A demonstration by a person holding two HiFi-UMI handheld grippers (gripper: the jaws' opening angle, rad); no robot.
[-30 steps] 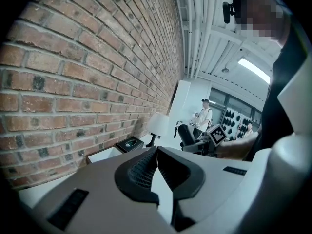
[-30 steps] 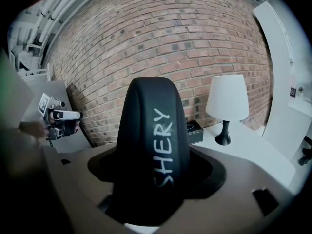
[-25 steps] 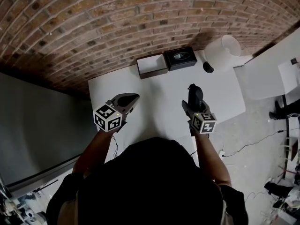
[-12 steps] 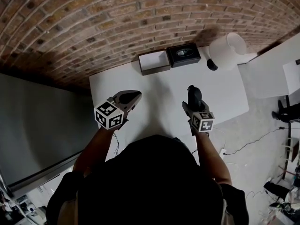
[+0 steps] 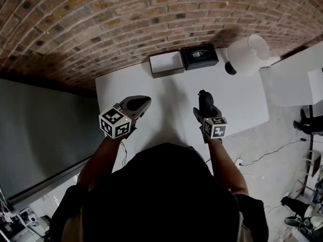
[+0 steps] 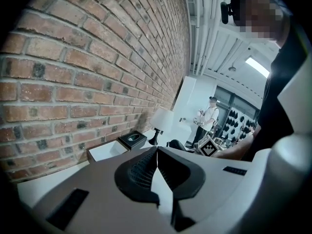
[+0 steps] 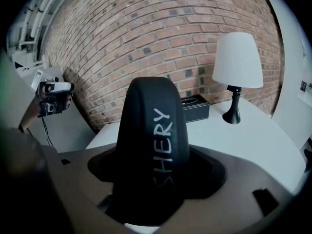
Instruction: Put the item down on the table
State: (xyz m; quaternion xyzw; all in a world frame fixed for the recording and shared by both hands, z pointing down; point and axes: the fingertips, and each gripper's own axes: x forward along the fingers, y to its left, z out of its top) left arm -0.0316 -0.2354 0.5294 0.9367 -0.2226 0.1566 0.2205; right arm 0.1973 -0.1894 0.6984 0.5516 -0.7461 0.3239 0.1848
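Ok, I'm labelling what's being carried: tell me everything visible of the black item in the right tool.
The black item is smooth, matte and elongated, with a rounded far end and pale lettering SHERY along it. The right tool grips its near end; the rest juts forward over the white table. Table contact unclear.

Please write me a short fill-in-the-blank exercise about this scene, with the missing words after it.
The right gripper holds a black item lettered ____.
The left gripper holds nothing; its jaws are ____.
The lamp on the table has a ____ shade.
The table stands against a ____ wall.
Missing words: SHERY; shut; white; brick.
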